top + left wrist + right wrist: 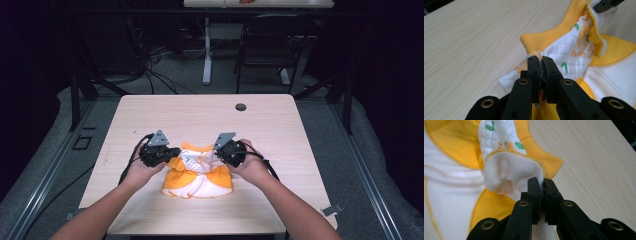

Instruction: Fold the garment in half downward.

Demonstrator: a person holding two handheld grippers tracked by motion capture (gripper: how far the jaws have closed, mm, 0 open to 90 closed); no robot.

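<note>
A small orange and white garment (199,177) lies crumpled on the wooden table (200,117), near its front middle. My left gripper (172,154) is shut on the garment's left upper edge; in the left gripper view its jaws pinch the white quilted cloth (564,53) just below the orange ribbed collar (544,37). My right gripper (218,152) is shut on the right upper edge. The right gripper view has its jaws closed on the fleecy white inside (511,170) beside the orange rib (536,150). The other gripper's tip (606,5) shows at the top right of the left gripper view.
A round cable hole (241,107) sits near the table's far edge. Behind the table stand a black chair (270,42) and a white desk leg (207,50), with cables on the floor. Bare wood surrounds the garment on all sides.
</note>
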